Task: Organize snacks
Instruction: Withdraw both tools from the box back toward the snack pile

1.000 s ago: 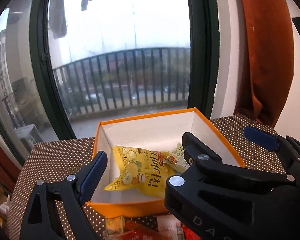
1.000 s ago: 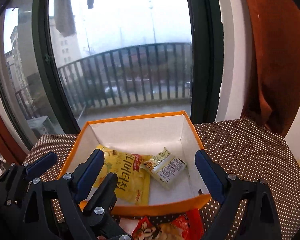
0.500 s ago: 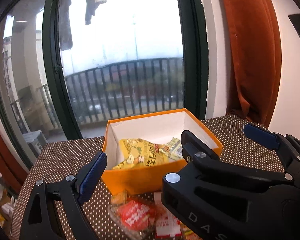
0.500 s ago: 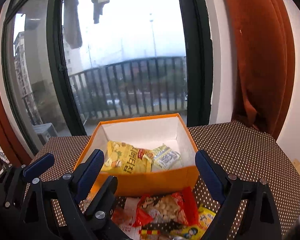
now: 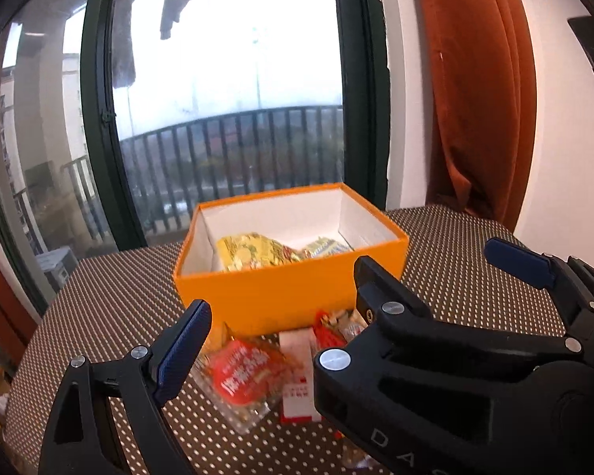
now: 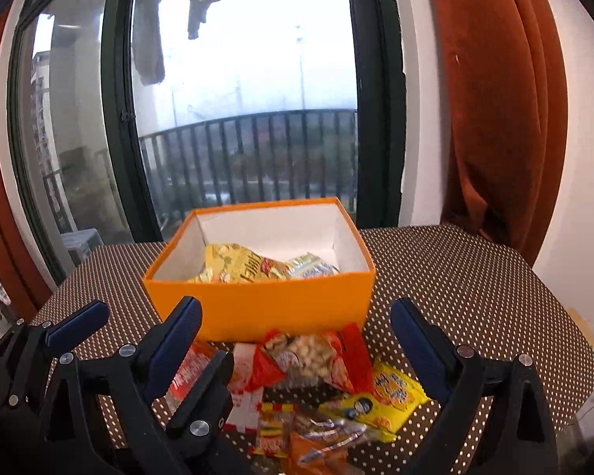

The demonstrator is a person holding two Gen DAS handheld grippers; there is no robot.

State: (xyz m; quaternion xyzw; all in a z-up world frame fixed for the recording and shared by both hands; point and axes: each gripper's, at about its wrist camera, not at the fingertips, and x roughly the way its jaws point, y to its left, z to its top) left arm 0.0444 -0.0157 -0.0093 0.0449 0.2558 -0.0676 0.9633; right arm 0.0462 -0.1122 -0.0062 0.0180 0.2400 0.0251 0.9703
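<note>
Nearest, crinkly foil and plastic snack packets (image 6: 316, 388) lie heaped on the dotted brown tablecloth (image 6: 475, 297). The left gripper (image 5: 281, 297) hangs open, empty; the right gripper's (image 6: 297, 316) jaws are opening, gripping nothing. Beyond sits a square orange cardboard box (image 6: 257, 304), white inside, holding a yellow bag (image 6: 237, 267) and a small packet (image 6: 313, 267).

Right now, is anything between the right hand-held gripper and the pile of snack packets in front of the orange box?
Nothing visible blocks it. The right hand-held gripper, jaws opening and empty, hangs just above the snack packets, which lie loose on the dotted tablecloth. The orange box stands behind them, open-topped.
</note>
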